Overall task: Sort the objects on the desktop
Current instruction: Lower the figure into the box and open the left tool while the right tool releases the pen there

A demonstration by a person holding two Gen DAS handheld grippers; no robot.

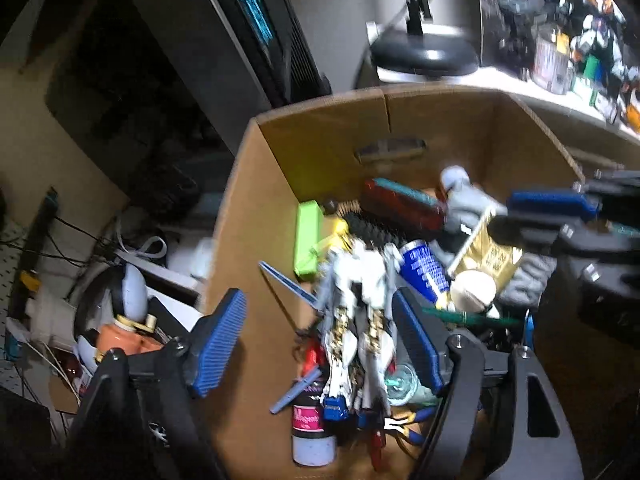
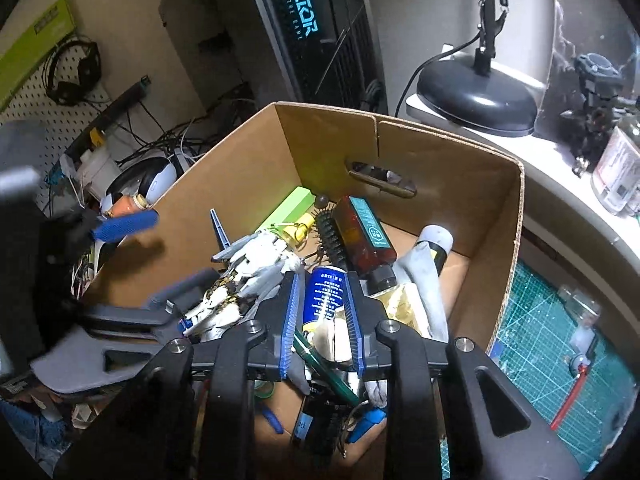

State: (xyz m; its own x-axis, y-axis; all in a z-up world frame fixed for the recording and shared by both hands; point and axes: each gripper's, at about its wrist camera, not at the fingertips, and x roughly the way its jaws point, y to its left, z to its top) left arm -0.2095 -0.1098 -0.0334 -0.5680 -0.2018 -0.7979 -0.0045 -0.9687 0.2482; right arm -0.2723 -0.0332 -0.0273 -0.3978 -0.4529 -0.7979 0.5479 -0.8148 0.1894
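A cardboard box (image 1: 280, 160) (image 2: 460, 168) holds a heap of objects: a white robot model (image 1: 356, 280) (image 2: 256, 268), a blue spray can (image 1: 424, 272) (image 2: 324, 300), a green block (image 1: 308, 240) (image 2: 288, 210), a hairbrush (image 2: 332, 240) and a red-brown bottle (image 1: 404, 204) (image 2: 364, 240). My left gripper (image 1: 320, 344) is open above the robot model, empty. My right gripper (image 2: 322, 320) hangs over the spray can with its jaws part closed on either side of it; it also shows in the left wrist view (image 1: 532, 216).
A black lamp base (image 2: 476, 96) stands on the white desk behind the box. A green cutting mat (image 2: 560, 340) lies to the right. A computer tower (image 2: 320, 28), cables and clutter sit left of the box on the floor.
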